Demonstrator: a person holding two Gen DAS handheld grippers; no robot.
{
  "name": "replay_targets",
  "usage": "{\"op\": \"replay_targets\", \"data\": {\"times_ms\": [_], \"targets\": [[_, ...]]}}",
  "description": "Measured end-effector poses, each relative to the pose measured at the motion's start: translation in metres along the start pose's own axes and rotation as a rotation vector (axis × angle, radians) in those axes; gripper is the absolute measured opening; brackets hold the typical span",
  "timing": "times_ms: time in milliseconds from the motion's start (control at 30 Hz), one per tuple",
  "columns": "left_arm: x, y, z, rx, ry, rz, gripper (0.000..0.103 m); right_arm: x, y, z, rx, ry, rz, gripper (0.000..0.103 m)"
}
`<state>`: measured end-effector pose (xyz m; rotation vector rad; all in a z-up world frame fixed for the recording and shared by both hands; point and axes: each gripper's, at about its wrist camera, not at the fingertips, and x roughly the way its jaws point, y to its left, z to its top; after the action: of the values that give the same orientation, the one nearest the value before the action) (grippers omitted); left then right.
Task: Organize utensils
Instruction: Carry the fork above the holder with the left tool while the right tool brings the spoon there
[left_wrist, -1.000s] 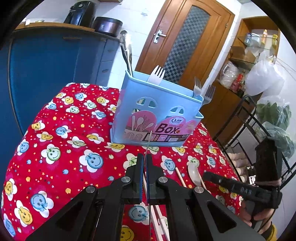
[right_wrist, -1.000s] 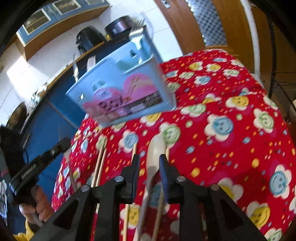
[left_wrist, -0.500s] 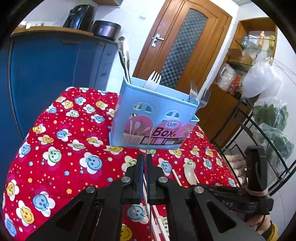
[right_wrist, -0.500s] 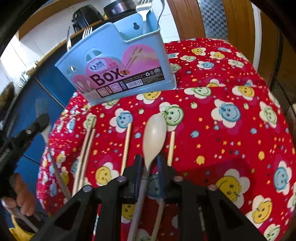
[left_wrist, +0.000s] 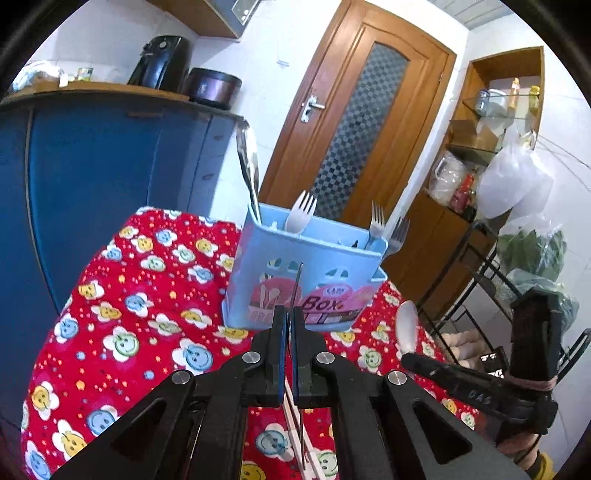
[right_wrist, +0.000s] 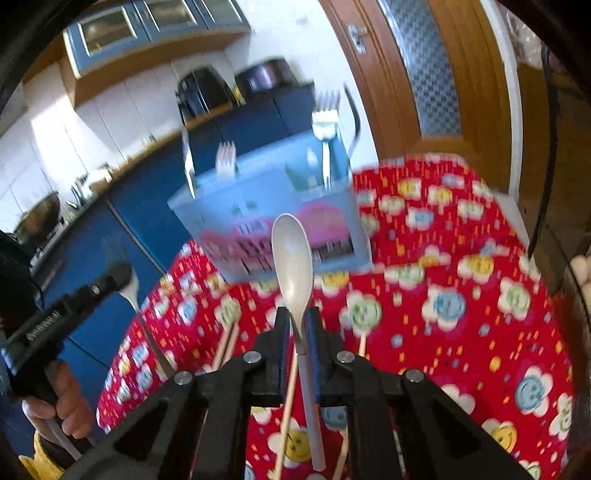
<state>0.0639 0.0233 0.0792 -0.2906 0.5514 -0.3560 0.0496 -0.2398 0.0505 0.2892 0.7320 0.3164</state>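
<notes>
A light blue utensil box (left_wrist: 306, 280) (right_wrist: 266, 206) stands on the red smiley tablecloth (left_wrist: 147, 302) and holds several forks and a tall metal utensil. My left gripper (left_wrist: 289, 314) (right_wrist: 118, 273) is shut on a metal fork (right_wrist: 127, 286), seen edge-on as a thin blade (left_wrist: 297, 288) in the left wrist view. My right gripper (right_wrist: 299, 321) (left_wrist: 410, 360) has its jaws closing on the neck of a pale spoon (right_wrist: 291, 258) (left_wrist: 406, 325), which hangs off the cloth in front of the box. Wooden chopsticks (right_wrist: 225, 343) lie on the cloth under the spoon.
A blue cabinet (left_wrist: 92, 166) with appliances on top borders the table's left side. A wooden door (left_wrist: 354, 122) stands behind the box, and a black wire rack (left_wrist: 491, 280) stands at the right. A hand (right_wrist: 70, 402) grips the left tool.
The right gripper's jaws narrowed onto the spoon and lifted it off the cloth toward the box. The left gripper rose a little with its fork.
</notes>
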Motion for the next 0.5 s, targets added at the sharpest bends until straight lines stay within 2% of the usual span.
{"op": "replay_targets", "data": {"times_ms": [233,500], "targets": [[-0.011,-0.009,0.031,0.044,-0.073,0.006,0.001,-0.017,0.005,0.023,0.008,-0.12,0.015,0.01],[-0.015,-0.025,0.08,0.111,-0.175,0.033,0.001,-0.019,0.007,0.041,0.002,-0.162,0.023,0.008]]}}
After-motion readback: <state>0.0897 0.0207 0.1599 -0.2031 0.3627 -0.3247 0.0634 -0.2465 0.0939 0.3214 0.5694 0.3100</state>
